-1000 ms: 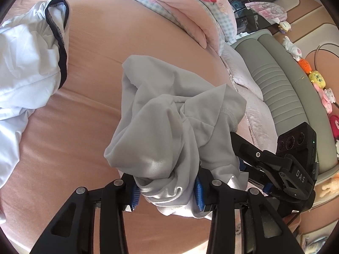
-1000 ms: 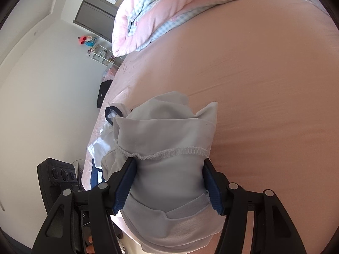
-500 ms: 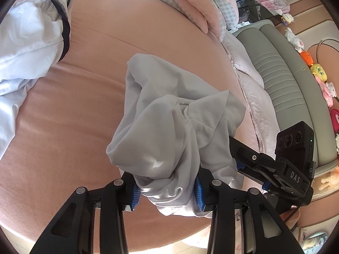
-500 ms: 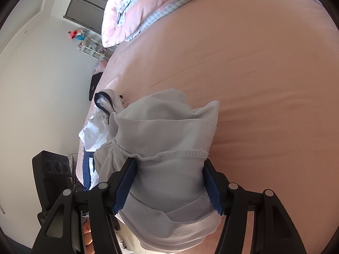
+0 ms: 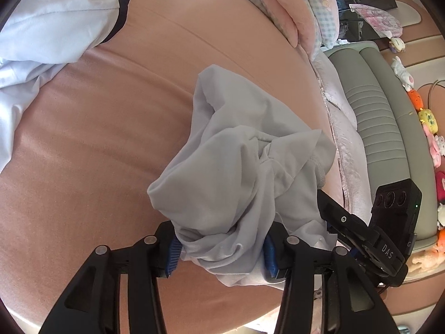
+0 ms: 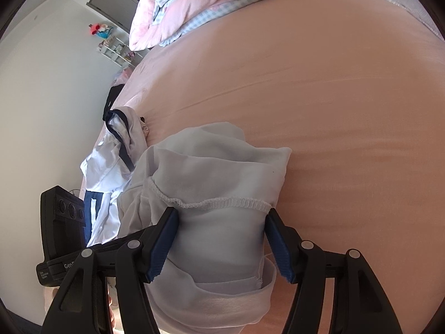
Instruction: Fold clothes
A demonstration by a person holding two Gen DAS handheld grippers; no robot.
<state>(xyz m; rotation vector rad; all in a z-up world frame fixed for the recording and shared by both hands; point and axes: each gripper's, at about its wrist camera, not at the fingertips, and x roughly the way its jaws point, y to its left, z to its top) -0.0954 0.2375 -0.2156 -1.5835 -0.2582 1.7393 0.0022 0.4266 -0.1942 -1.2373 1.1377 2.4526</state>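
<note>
A crumpled light grey garment [image 5: 244, 167] hangs low over the pink bed sheet [image 5: 83, 153], held between both grippers. My left gripper [image 5: 219, 250] has a bunch of its cloth between the blue pads; its jaws are opening, and the cloth still touches both pads. In the right wrist view the stitched hem of the grey garment [image 6: 222, 172] spans my right gripper [image 6: 219, 239], which is shut on a wide band of it. The right gripper's black body [image 5: 361, 239] shows just right of the cloth, with its fingertips hidden in the folds.
A white garment with dark trim [image 5: 50, 27] lies at the left of the bed, also seen as the white garment [image 6: 111, 161]. A pink checked duvet [image 5: 292, 5] is heaped at the far end. A grey padded bench [image 5: 375, 111] with plush toys [image 5: 428, 119] runs along the right side.
Both grippers have sunk a little toward the sheet with the grey garment. The left pads now stand slightly wider apart around the cloth.
</note>
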